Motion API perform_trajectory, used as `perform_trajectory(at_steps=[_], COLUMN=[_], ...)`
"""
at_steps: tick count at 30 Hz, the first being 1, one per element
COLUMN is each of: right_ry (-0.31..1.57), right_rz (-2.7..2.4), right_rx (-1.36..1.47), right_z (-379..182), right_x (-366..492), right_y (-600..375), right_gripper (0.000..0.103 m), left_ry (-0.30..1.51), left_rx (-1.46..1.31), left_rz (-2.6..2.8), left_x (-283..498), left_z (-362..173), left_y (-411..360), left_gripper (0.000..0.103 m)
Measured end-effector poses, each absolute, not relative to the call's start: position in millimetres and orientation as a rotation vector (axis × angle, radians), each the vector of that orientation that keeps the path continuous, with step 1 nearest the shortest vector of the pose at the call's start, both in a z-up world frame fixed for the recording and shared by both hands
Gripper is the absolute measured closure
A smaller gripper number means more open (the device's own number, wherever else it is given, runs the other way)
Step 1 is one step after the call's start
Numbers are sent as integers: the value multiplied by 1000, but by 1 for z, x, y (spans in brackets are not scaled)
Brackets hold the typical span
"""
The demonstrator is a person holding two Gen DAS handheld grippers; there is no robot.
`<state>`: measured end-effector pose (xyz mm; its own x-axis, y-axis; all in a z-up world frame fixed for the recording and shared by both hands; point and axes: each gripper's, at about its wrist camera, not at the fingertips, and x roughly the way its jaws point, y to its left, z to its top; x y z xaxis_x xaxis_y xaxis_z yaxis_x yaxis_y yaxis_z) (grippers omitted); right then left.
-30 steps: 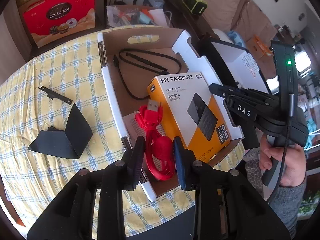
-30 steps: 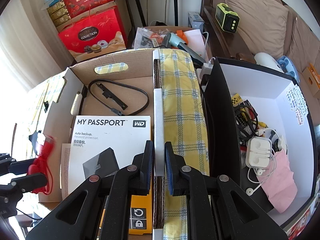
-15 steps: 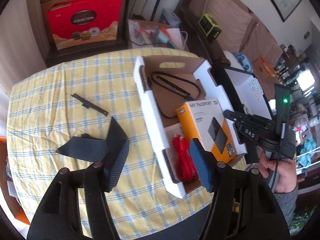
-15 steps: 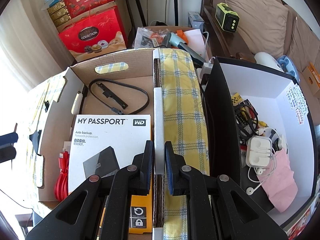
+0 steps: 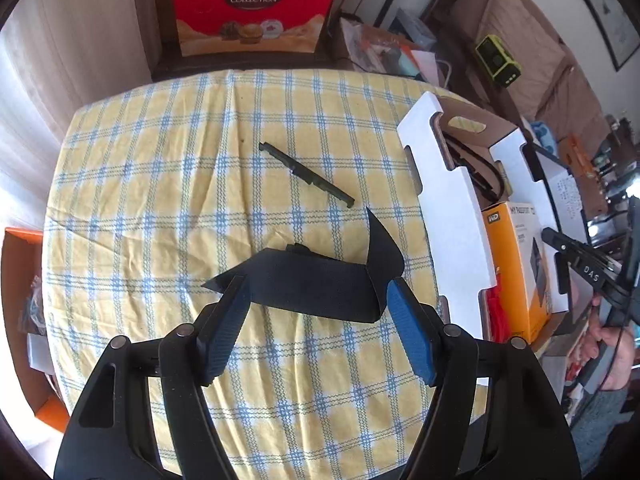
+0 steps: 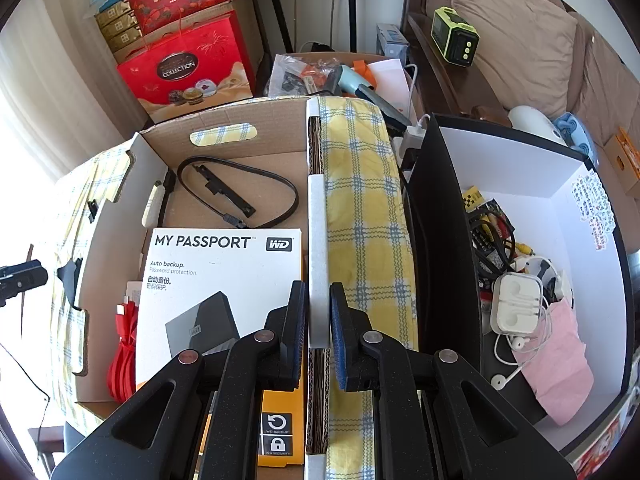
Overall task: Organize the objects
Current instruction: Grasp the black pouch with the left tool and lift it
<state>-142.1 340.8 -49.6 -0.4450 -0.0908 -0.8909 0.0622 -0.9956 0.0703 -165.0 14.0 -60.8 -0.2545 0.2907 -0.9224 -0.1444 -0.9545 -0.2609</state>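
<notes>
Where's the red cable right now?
In the right wrist view, the red cable lies in the cardboard box's near-left corner, beside the hard drive box.

On the tabletop (image 5: 140,200), a thin strip (image 5: 306,174) lies near the middle with a folded flap (image 5: 320,284) just in front of it, and the cardboard box (image 5: 448,216) by the right edge holds a cable (image 6: 240,188) at the back, and a hard drive box (image 6: 216,280) in front.

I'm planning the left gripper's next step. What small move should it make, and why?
Probably lower the left gripper and close on the black folded piece: its jaws, just opened, stand empty around it, while the right gripper pinches the cardboard box wall.
</notes>
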Motion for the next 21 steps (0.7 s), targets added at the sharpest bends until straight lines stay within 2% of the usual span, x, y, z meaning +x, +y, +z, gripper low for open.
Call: perform_trajectory(at_steps=[6, 14, 15, 16, 17, 18, 21], right_ry=[-40, -39, -39, -38, -39, -40, -40], right_rz=[-2596, -2596, -2597, -2597, -2597, -2597, -2597], right_rx=[1604, 1604, 1605, 1605, 1605, 1605, 1604], right_z=[-49, -49, -49, -49, -49, -49, -49], right_x=[-142, -142, -142, -142, -142, -142, -142], right_y=[340, 340, 340, 341, 341, 341, 341], right_gripper=[91, 91, 91, 91, 91, 91, 91], left_ry=[-173, 4, 23, 43, 51, 45, -12], left_rx=[-1721, -1689, -1683, -1685, -1692, -1704, -1697], left_rz=[2255, 2260, 2274, 2284, 2286, 2280, 2277], left_x=[-157, -146, -146, -147, -147, -149, -152], left_z=[-71, -82, -83, -85, -87, -89, -88], left_y=[23, 61, 64, 66, 67, 67, 62], left_gripper=[33, 33, 36, 43, 58, 67, 82])
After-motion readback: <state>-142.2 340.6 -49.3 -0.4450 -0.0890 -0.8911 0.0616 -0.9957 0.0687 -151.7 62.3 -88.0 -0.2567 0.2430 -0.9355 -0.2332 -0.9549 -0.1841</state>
